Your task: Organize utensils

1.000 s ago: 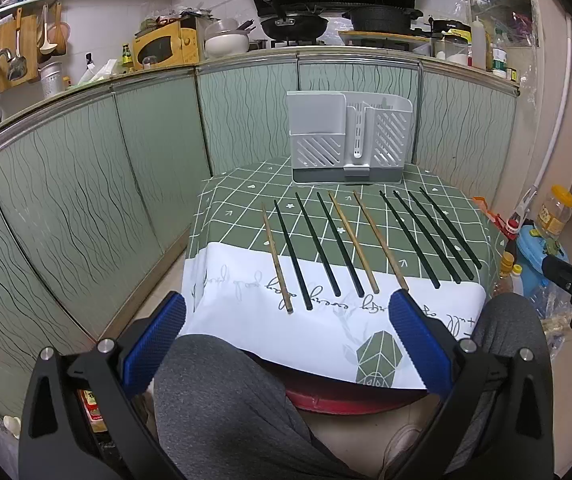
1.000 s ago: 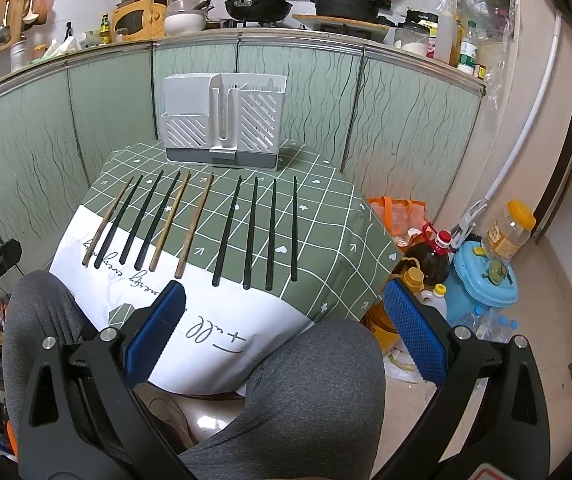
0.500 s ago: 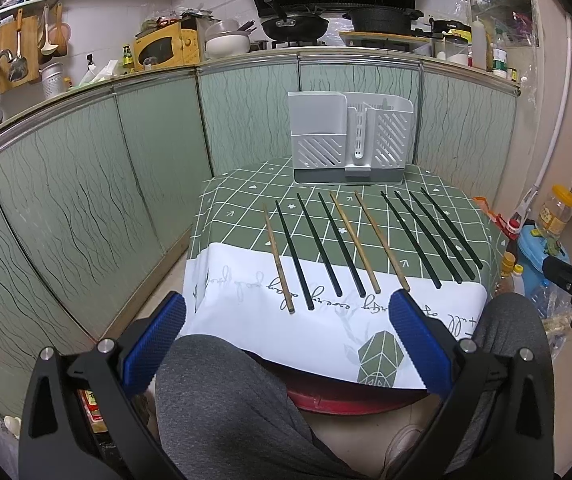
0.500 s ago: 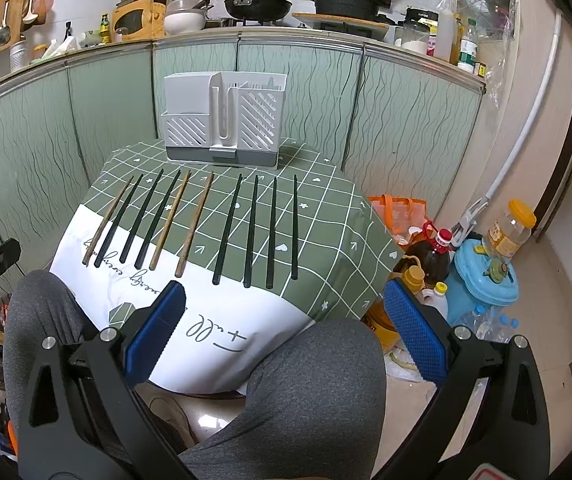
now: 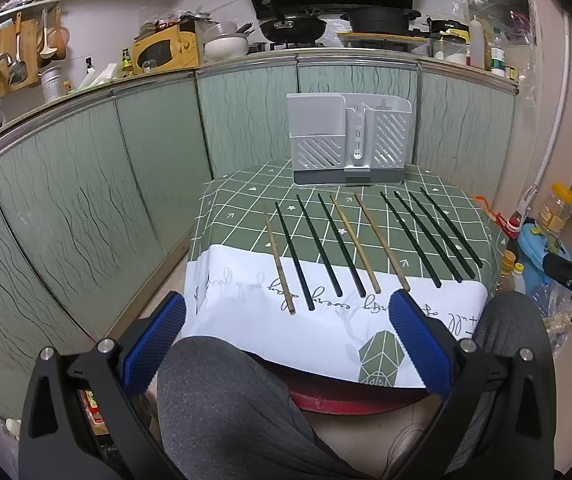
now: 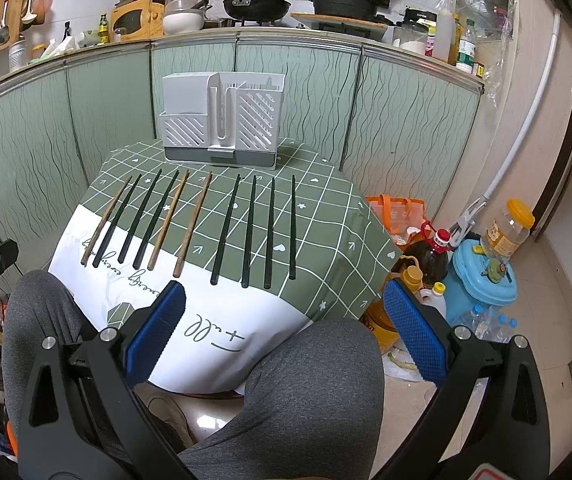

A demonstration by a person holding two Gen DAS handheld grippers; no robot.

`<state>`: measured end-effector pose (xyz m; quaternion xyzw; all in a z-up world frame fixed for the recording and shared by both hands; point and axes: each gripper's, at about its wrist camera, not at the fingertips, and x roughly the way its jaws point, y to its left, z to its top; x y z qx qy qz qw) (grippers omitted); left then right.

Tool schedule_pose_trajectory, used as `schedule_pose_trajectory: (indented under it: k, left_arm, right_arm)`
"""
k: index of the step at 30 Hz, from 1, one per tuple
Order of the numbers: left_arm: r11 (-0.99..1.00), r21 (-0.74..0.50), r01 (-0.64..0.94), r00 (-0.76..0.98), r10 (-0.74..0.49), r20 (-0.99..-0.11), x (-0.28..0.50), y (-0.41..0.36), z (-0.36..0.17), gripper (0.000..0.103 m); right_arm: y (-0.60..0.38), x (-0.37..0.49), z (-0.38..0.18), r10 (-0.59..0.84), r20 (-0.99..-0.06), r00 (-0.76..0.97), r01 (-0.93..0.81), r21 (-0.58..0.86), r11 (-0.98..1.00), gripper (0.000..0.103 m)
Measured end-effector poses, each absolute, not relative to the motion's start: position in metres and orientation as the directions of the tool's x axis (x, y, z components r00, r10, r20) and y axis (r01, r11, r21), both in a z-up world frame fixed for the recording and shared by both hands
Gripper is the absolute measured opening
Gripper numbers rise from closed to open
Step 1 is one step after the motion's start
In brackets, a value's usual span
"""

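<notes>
Both grippers, left (image 5: 286,332) and right (image 6: 283,320), are held low over grey-trousered knees (image 5: 229,400), fingers spread, empty. Ten black and wooden chopsticks (image 5: 328,246) are laid across the green-checked surface (image 5: 237,216), a white slotted plastic holder (image 5: 350,144) at its far edge.

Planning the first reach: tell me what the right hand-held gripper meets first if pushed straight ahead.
Probably the tablecloth edge, near the four black chopsticks; the right hand-held gripper is open over a knee. Depth is unclear.

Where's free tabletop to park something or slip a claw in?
Free: the white cloth strip below the chopstick ends; the green corner right of the last black chopstick; the gap between the wooden chopstick and the four black ones. Crowded: the left six sticks, and just before the holder.
</notes>
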<state>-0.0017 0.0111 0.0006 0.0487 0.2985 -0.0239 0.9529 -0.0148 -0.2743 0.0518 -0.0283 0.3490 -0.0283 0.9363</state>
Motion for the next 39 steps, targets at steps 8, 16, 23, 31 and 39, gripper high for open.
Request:
schedule_pose_trajectory:
  k: [8,16,23,31,39]
  left_arm:
    - [0.99,0.092,0.111,0.823,-0.04,-0.566,-0.003,0.005,0.002,0.099]
    - [0.991,0.095,0.098,0.826,-0.028,-0.563,0.0,0.005,0.0,0.099]
    - [0.99,0.122,0.066,0.836,0.012,-0.549,0.008,0.01,-0.004,0.099]
    - [0.992,0.127,0.026,0.83,0.049,-0.555,0.033,0.022,-0.015,0.099]
    - [0.998,0.043,0.042,0.778,-0.006,-0.628,0.07,0.04,-0.038,0.099]
  right_arm:
    - [-0.275,-0.015,0.052,-0.073,-0.653,0.753,0.033,-0.073,0.997,0.095]
    - [-0.276,-0.014,0.051,-0.074,-0.657,0.75,0.036,-0.071,0.997,0.095]
    - [-0.28,-0.005,0.042,-0.068,-0.678,0.732,0.034,-0.063,0.997,0.095]
    - [-0.289,0.016,0.024,-0.061,-0.715,0.697,0.032,-0.054,0.998,0.095]
    - [-0.303,0.04,0.01,-0.045,-0.724,0.688,0.031,-0.033,0.999,0.095]
